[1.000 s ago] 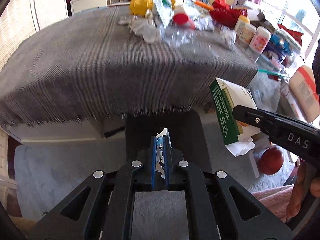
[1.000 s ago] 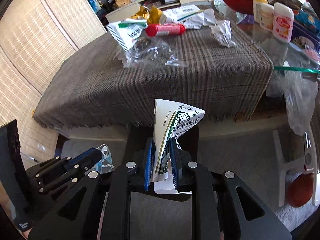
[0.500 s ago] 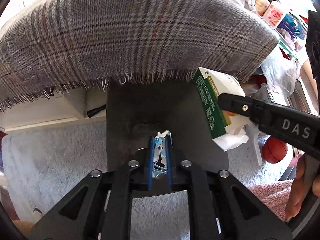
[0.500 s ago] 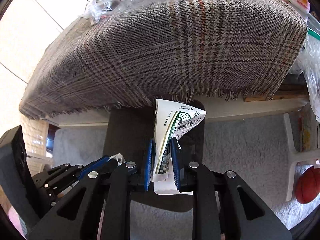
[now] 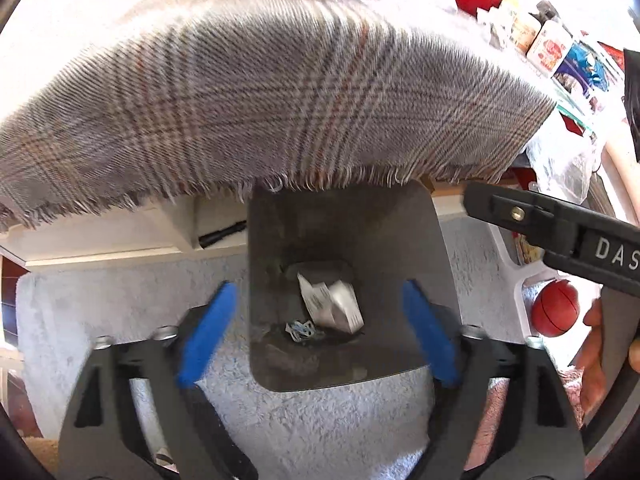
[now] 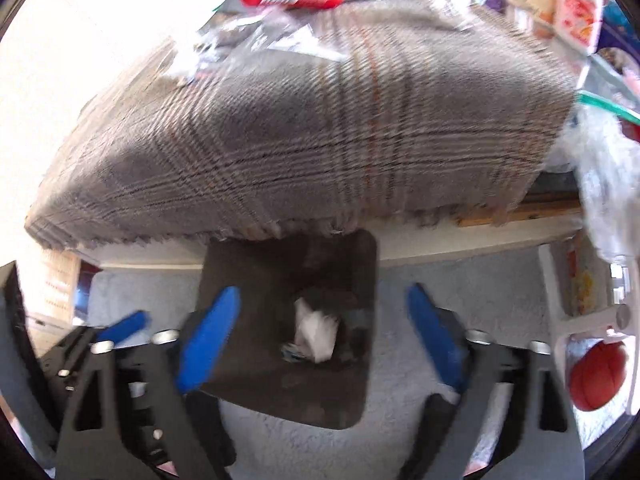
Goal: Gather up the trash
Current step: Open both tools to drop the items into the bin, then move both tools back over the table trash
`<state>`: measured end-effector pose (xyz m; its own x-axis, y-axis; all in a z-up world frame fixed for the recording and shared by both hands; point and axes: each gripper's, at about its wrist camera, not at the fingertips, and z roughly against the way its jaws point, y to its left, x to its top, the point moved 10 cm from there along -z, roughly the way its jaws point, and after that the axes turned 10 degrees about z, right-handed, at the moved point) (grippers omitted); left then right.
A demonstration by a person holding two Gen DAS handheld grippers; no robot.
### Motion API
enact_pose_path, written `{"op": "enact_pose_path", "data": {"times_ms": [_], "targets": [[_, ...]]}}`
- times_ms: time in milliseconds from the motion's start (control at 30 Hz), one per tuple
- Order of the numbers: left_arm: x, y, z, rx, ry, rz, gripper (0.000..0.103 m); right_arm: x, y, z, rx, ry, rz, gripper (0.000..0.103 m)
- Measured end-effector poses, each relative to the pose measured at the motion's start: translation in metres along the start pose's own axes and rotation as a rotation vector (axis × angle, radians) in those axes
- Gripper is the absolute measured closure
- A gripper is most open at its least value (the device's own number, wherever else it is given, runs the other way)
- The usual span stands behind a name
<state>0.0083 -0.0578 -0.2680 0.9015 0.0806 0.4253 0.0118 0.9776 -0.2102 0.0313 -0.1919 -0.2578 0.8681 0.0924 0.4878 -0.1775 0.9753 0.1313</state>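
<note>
The crumpled carton and a small blue scrap, apparently foil, are seen at the bottom of the dark bin. Left tongs and right tongs have just been spread wide for the release, nothing between them. The plaid-covered worktop lies at twelve o'clock.

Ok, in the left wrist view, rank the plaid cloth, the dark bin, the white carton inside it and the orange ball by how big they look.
1. plaid cloth
2. dark bin
3. white carton, orange ball: look alike in size, so not ranked apart.

Fuzzy grey carpet floor, low table under a grey checked cloth with a frayed edge, orange ball, bright daylight up top
</note>
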Motion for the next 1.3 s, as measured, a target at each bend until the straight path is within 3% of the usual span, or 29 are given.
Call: {"op": "enact_pose_path", "data": {"times_ms": [267,633,1000,1100,1300], "targets": [[0.020,-0.008,0.036,0.009,-0.066,-0.023,0.008,0.015,-0.025,0.041,-0.035,-0.049,-0.038,0.004],[0.125,-0.017,0.097,0.026,-0.208,-0.050,0.008,0.107,-0.081,0.105,-0.121,-0.194,-0.063,0.003],[0.221,-0.050,0.095,-0.001,-0.275,-0.099,0.008,0.169,-0.110,0.085,-0.139,-0.196,-0.088,0.003],[0.233,-0.059,0.086,-0.016,-0.271,-0.104,0.008,0.178,-0.112,0.073,-0.127,-0.180,-0.088,0.004],[0.242,-0.071,0.055,-0.015,-0.203,-0.114,0.008,0.184,-0.112,0.043,-0.099,-0.117,-0.083,0.014]]}}
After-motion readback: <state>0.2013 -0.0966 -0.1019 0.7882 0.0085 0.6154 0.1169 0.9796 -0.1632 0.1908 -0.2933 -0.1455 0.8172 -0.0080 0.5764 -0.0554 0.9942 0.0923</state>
